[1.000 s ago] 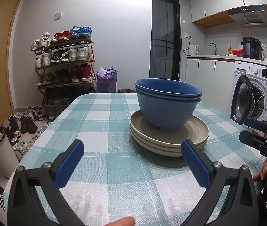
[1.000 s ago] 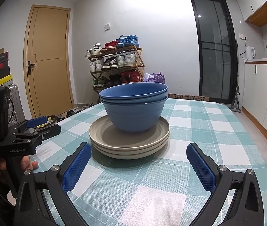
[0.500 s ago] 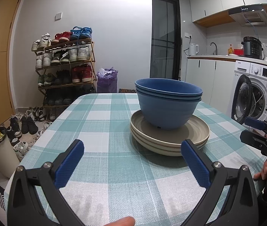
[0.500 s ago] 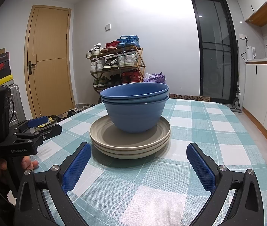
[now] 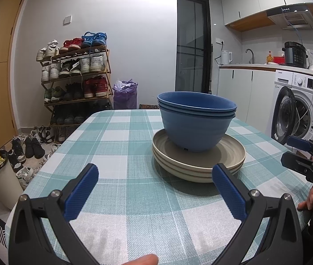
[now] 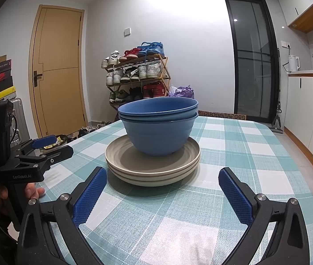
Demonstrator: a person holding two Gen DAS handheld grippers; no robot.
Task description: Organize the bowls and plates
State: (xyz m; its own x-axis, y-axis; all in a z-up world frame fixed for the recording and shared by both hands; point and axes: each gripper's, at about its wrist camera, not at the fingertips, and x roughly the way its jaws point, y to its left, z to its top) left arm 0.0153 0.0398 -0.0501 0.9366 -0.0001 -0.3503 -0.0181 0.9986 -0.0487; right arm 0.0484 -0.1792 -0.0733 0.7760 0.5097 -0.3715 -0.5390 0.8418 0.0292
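Nothing has shifted over the last second: blue bowls (image 5: 196, 123) sit nested on the beige plates (image 5: 198, 165) mid-tabletop (image 5: 112, 145), both left tongs (image 5: 155, 190) and right tongs (image 6: 162, 193) spread empty just short of that stack, consistent with tidied crockery.

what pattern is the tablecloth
Teal and white checks on the tablecloth, clearest in the right wrist view.

The lowest plate (image 6: 154, 182) shows only its rim; the nested bowls' (image 5: 197, 122) count stays uncertain.
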